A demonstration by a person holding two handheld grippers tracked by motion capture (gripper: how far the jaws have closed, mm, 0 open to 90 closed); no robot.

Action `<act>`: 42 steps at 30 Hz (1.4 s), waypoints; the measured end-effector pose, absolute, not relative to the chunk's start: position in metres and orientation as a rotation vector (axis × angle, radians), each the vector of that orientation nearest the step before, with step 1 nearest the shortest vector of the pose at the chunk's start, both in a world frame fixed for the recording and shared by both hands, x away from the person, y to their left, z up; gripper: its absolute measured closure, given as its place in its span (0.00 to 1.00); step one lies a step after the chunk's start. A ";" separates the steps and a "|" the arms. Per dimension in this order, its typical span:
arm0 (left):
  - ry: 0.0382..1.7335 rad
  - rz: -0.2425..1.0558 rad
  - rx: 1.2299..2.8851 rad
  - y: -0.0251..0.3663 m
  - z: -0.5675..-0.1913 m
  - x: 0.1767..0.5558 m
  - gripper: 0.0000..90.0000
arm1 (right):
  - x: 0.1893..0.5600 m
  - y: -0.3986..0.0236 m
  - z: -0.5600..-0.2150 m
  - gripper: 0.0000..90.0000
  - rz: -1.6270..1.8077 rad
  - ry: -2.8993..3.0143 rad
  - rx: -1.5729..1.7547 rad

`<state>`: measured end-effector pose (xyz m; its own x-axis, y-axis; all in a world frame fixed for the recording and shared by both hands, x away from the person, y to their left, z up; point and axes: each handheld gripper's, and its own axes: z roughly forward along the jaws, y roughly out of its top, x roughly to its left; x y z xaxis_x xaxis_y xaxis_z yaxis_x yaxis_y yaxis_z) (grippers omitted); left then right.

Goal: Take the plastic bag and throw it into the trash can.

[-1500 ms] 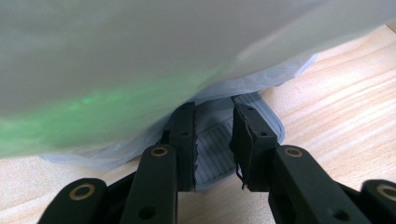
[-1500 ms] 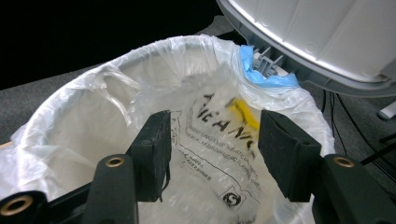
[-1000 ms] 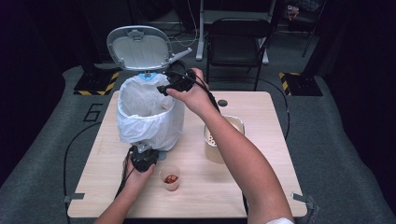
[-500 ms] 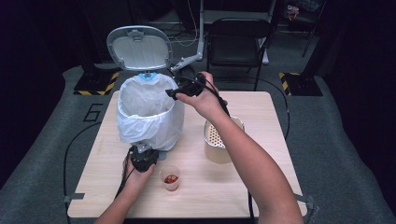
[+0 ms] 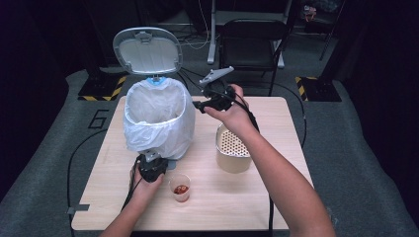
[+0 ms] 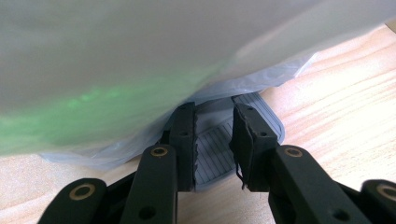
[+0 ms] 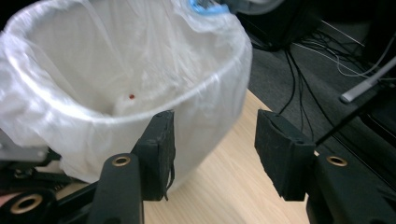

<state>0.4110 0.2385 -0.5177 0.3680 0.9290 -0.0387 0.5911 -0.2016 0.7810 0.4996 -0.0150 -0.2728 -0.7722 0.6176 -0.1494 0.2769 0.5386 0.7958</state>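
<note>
Two claws work at the lined bin (image 5: 157, 120) on the worktop (image 5: 276, 197). The left claw (image 6: 214, 140) is clamped on its grey pedal (image 6: 219, 154). The right claw (image 5: 200, 105), empty and half open, has just been narrowing beside the rim. A perforated container (image 5: 232, 148) and small cup (image 5: 180, 187) stand near.

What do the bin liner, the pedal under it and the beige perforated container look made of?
Bin liner: thin translucent white plastic film, crinkled and glossy. Pedal: grey moulded plastic, matte, ribbed. Perforated container: beige, probably plastic with a matte look, top dotted with holes.
</note>
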 end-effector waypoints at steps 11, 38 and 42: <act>1.340 0.569 1.873 0.236 -0.518 0.410 0.78 | 0.490 -0.055 -0.301 0.60 1.114 2.352 0.801; 1.340 0.572 1.873 0.237 -0.519 0.410 0.78 | 0.472 -0.121 -0.344 0.58 1.083 2.265 0.965; 1.336 0.571 1.873 0.237 -0.519 0.410 0.78 | 0.474 -0.128 -0.350 0.58 1.078 2.262 0.986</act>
